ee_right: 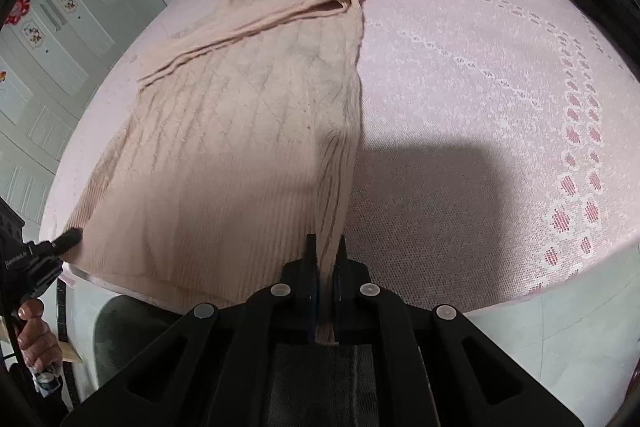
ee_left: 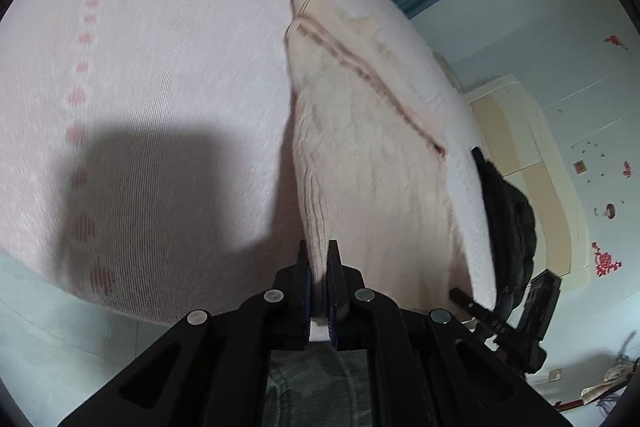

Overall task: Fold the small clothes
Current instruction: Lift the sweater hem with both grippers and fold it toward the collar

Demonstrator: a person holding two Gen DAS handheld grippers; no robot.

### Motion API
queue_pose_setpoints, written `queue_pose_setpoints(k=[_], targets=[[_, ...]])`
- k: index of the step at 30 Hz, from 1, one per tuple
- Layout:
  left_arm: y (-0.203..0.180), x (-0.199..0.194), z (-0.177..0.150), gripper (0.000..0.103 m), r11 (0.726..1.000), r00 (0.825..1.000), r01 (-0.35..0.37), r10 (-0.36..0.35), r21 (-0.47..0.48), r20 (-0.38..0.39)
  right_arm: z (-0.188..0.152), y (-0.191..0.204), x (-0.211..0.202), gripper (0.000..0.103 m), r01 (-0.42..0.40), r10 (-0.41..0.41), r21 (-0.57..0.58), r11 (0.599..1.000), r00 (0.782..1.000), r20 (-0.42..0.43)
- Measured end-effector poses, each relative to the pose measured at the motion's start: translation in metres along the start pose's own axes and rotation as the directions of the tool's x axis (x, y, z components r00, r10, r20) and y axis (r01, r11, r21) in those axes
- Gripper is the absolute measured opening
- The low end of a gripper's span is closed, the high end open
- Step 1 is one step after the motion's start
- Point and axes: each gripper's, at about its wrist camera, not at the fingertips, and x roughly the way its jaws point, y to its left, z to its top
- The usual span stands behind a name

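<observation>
Pinching the sweater hem: left tongs and right tongs each clamp a bottom corner. Sweater lies on the bed w/ a sleeve already folded across; bottom-up fold probably still left. Long axis runs hem-near to collar-far.

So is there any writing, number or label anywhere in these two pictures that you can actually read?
Very little.
Right gripper, seen from the left wrist: small pale digits on its black body, perhaps "060", too blurred to be sure.
Left gripper, seen from the right wrist: a faint printed word on its side, too small to read.
Sweater, bedspread and the red wall decorations: no text at all.
</observation>
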Motion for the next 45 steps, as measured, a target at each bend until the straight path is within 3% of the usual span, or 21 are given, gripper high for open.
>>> queue_pose_setpoints(k=[8,14,21,28,35,45], targets=[[-0.038,-0.026,0.039,0.007,0.998,0.994,0.016,-0.023,0.062,0.108,0.045,0.005,-0.045,0.005,-0.148,0.139,0.062,0.987,0.982,0.129],[-0.063,-0.034,0.078,0.007,0.998,0.974,-0.03,0.017,0.056,0.224,0.095,0.005,-0.061,0.005,-0.215,0.193,0.135,0.967,0.968,0.159],[-0.08,-0.025,0.121,0.006,0.999,0.958,-0.033,0.025,0.023,0.287,0.144,0.019,-0.065,0.005,-0.208,0.183,0.112,0.972,0.963,0.195],[-0.088,-0.008,0.157,0.007,0.999,0.947,-0.037,0.038,-0.008,0.32,0.184,0.022,-0.051,0.005,-0.22,0.195,0.113,0.969,0.96,0.201],[-0.097,0.015,0.185,0.006,0.992,0.928,-0.123,0.111,0.011,0.356,0.227,0.018,-0.024,0.005,-0.222,0.194,0.14,0.965,0.962,0.192],[-0.102,0.086,0.249,0.007,0.982,0.935,-0.184,0.164,0.034,0.314,0.292,-0.01,0.048,0.005,-0.219,0.189,0.226,0.949,0.971,0.147]])
